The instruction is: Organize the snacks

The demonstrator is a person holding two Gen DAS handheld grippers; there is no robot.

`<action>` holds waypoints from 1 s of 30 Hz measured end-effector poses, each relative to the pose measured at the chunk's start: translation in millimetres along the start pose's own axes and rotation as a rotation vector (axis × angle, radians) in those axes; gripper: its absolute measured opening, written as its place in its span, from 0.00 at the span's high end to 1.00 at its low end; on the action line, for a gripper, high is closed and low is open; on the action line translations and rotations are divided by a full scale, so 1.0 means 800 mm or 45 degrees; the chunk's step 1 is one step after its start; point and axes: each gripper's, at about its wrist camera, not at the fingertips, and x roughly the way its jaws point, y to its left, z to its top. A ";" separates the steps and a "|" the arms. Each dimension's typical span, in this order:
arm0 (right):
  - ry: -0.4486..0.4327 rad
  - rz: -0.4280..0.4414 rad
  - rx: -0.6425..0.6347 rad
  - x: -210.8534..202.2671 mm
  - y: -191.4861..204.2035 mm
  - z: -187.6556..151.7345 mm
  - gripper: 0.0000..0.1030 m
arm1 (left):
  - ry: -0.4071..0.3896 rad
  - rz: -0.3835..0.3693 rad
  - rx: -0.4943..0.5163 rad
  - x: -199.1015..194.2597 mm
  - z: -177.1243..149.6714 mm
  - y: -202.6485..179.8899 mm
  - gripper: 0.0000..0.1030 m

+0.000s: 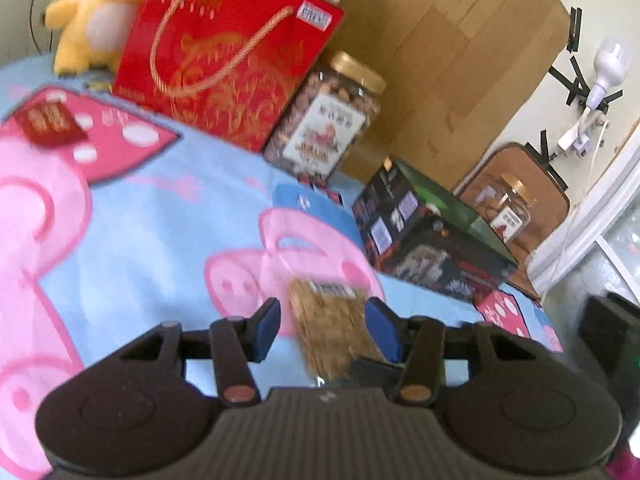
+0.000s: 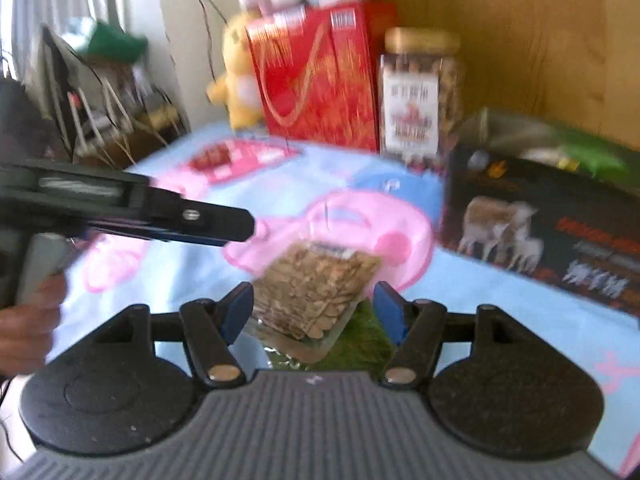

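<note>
Clear flat packet of tan nut snack (image 2: 316, 292) lies on the blue cartoon-print cloth (image 2: 208, 264), long axis pointing away, dead ahead between spread fingers of both right tool (image 2: 316, 306) and left tool (image 1: 324, 326), right seemingly nearer.

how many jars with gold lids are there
2. One jar stands beside the red bag; the other jar is further right, behind the dark box. More may be hidden.

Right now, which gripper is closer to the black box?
Right. The right gripper has the box close by on its right. The left gripper is farther off, on the right gripper's other side from the box.
</note>
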 end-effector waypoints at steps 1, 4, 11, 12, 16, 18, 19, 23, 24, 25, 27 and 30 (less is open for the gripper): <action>0.014 0.018 0.038 0.005 -0.003 -0.003 0.34 | 0.034 -0.003 -0.010 0.006 -0.006 0.002 0.55; -0.014 -0.015 0.055 0.006 0.002 -0.005 0.57 | 0.005 0.010 -0.057 0.004 -0.016 0.014 0.60; -0.139 0.020 0.148 -0.020 0.002 -0.002 0.79 | 0.011 -0.037 -0.086 -0.010 -0.023 0.019 0.60; -0.159 0.047 0.172 -0.024 0.003 -0.002 0.80 | 0.012 -0.045 -0.086 -0.012 -0.025 0.018 0.60; -0.201 0.206 0.281 -0.036 0.011 0.001 0.81 | 0.013 -0.133 -0.127 -0.035 -0.036 0.020 0.61; -0.182 0.290 0.341 -0.034 0.012 0.003 0.80 | 0.022 -0.182 -0.152 -0.052 -0.044 0.025 0.61; -0.173 0.334 0.369 -0.032 0.013 0.004 0.81 | 0.032 -0.208 -0.162 -0.060 -0.048 0.028 0.61; -0.152 0.418 0.372 -0.025 0.033 0.010 0.81 | 0.002 -0.132 -0.172 -0.100 -0.064 0.041 0.56; -0.151 0.443 0.357 -0.025 0.041 0.009 0.76 | -0.022 -0.104 -0.180 -0.112 -0.067 0.048 0.56; -0.135 0.478 0.348 -0.021 0.050 0.008 0.72 | -0.038 -0.089 -0.195 -0.121 -0.066 0.054 0.56; -0.066 0.557 0.330 -0.008 0.070 0.004 0.66 | -0.064 -0.032 -0.233 -0.137 -0.067 0.068 0.56; -0.038 0.559 0.266 -0.001 0.091 -0.005 0.60 | -0.086 -0.007 -0.307 -0.147 -0.070 0.093 0.54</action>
